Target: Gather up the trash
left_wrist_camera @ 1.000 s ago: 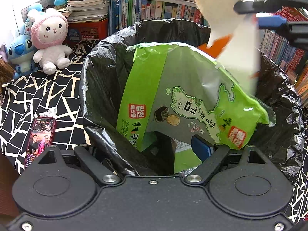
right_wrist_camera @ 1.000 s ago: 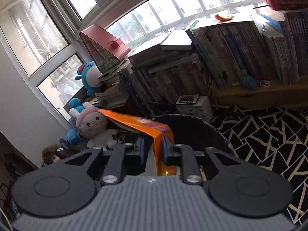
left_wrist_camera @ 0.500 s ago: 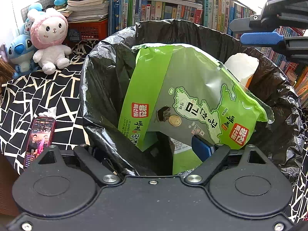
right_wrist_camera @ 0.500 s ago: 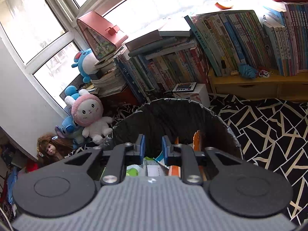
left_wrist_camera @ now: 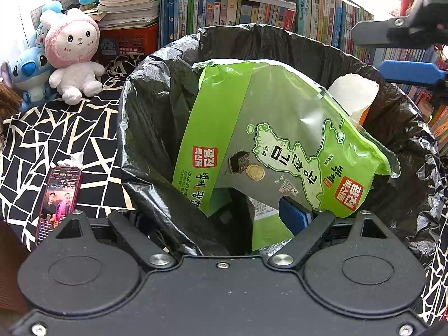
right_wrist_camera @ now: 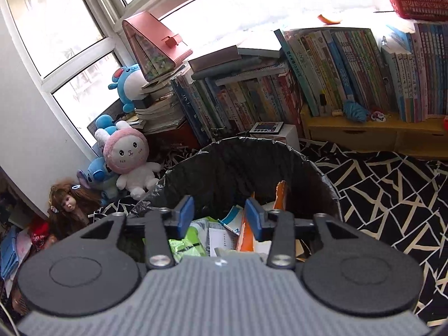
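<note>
Left tool (left_wrist_camera: 224,212) is clamped on the near rim of the black bin liner (left_wrist_camera: 145,106), w/ one pad inside beside the green seaweed pouch (left_wrist_camera: 274,145). Right tool (right_wrist_camera: 218,214) is seen spread wide & empty above the bin. Pouch & orange-white wrapper (left_wrist_camera: 352,98) are lodged upright inside. Both are judged light, thin, crinkly & slippery; a pinch at a top seam edge is advised
</note>
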